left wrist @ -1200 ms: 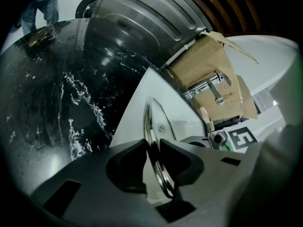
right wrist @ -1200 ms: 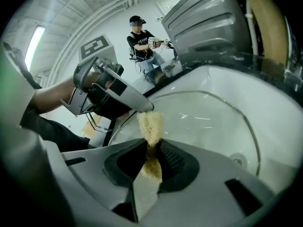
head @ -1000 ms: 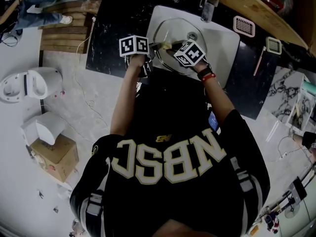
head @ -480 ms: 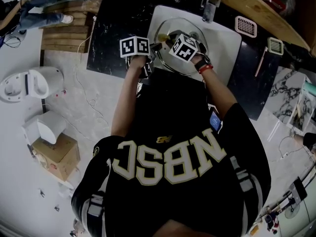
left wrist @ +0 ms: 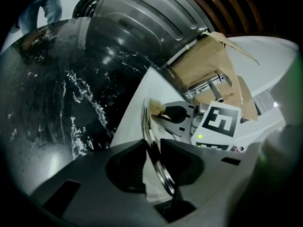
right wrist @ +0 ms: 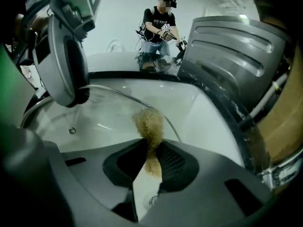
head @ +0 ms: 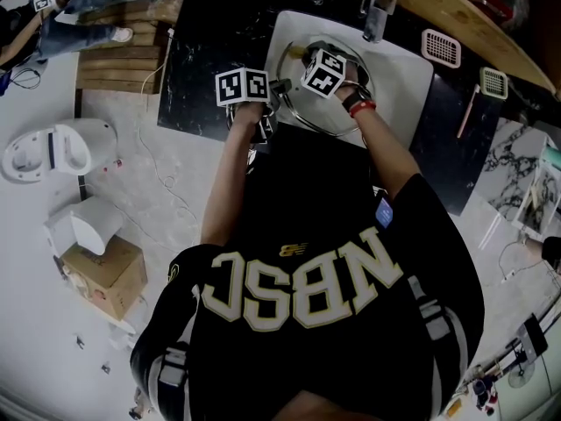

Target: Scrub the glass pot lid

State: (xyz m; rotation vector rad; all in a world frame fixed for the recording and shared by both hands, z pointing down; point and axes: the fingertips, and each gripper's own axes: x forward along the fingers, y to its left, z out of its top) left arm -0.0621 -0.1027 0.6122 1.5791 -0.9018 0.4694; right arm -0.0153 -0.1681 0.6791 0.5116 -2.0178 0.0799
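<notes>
Right gripper (right wrist: 150,152), clamped on a tan scrubber (right wrist: 148,123), probably loofah, slid farther across the glass pot lid (right wrist: 108,115); left gripper (left wrist: 152,157) pinched its rim, steadying it over the sink (head: 405,70).

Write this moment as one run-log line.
left gripper: shut on glass lid rim | right gripper: shut on scrubber, at lid | lid: over sink

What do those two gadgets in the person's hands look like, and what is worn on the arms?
The left gripper and the right gripper each have a grey body with two black pads and carry a white cube printed with black square markers. The person wears a black short-sleeved jersey with pale lettering, and a red-and-black band on the right wrist.
</notes>
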